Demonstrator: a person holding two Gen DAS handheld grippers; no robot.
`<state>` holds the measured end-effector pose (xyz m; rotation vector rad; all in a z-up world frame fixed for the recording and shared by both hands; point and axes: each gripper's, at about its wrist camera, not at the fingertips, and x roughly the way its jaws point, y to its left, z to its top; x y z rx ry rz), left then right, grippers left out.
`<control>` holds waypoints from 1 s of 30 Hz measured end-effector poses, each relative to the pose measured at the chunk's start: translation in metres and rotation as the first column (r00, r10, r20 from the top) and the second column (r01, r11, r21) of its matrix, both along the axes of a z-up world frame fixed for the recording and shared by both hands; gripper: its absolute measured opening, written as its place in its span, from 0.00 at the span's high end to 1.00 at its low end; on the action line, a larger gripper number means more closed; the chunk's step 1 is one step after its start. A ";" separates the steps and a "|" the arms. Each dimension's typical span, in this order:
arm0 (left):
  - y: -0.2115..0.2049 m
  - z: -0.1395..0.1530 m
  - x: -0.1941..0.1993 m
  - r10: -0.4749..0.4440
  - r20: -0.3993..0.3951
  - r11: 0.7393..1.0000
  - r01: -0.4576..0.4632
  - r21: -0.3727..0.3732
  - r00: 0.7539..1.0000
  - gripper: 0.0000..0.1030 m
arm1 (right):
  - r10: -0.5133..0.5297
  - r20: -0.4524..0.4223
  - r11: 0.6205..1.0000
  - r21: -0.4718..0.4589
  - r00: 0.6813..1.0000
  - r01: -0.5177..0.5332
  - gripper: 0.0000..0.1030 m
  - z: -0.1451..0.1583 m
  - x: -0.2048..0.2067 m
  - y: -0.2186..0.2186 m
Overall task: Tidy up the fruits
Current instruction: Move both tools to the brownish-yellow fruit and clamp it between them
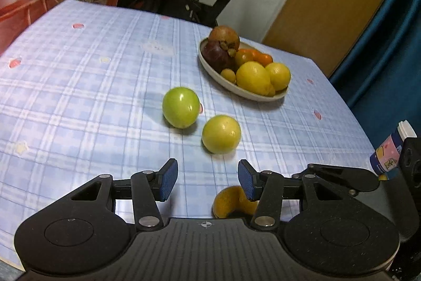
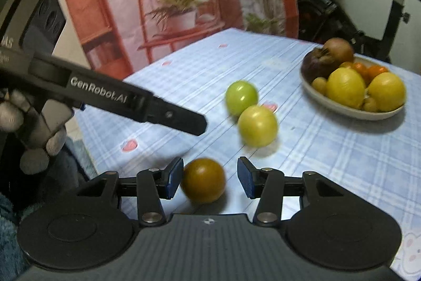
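Both tongs hang over the bench with their blue pads apart. Left tongs [image 1: 207, 179] grip nothing: the gap between the pads shows only the blue checked cloth of the bench [image 1: 79, 86]. Right tongs [image 2: 210, 181] stand about as wide, with one brownish-orange round fruit [image 2: 203, 180] lying on the cloth between them; it sits just against the left-hand pad and clear of the right-hand one, so it is not gripped. In the left wrist view the same fruit peeps out below the right-hand pad of the left tongs.

Ahead of the left tongs lie two green round fruits on the cloth, the nearer one [image 1: 221, 134] just beyond the pads and slightly right, the farther one [image 1: 181, 107] beyond it and to the left. They lie close together but apart.

Farther ahead and to the right stands one pale oval dish [image 1: 210, 67]. It holds two yellow lemons [image 1: 253, 77] at the near end, two dark purple-brown mangosteens [image 1: 218, 55] piled at the far end, some small orange fruits [image 1: 259, 55] behind the lemons whose number I cannot tell, and a few small tan round fruits [image 1: 228, 75] along the near rim.

From the right wrist view the left tool's black arm reaches in from the left, held by a person's grey-gloved hand [image 2: 31, 128]. A small printed carton [image 1: 389, 152] stands at the bench edge, far right of the left tongs.
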<state>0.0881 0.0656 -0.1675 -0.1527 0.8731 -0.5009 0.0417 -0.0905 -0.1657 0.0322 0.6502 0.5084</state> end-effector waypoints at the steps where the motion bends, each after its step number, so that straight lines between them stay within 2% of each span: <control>1: -0.002 -0.003 0.001 -0.002 -0.010 1.000 0.002 -0.003 1.000 0.48 | 0.010 -0.009 1.000 -0.002 1.000 -0.010 0.51 -0.003 0.001 0.002; 5: -0.006 -0.011 0.002 -0.027 -0.044 1.000 0.026 -0.007 0.999 0.48 | 0.030 -0.042 0.999 -0.028 0.999 -0.031 0.51 -0.014 0.004 0.006; 10: -0.013 -0.012 -0.001 -0.077 -0.044 0.997 0.076 -0.017 0.996 0.46 | 0.029 -0.058 1.000 -0.011 0.998 -0.029 0.51 -0.020 0.006 0.004; 30: -0.030 -0.018 -0.006 -0.209 -0.056 0.978 0.208 -0.024 0.976 0.42 | -0.001 -0.024 1.000 -0.009 1.000 0.001 0.53 -0.022 0.006 -0.008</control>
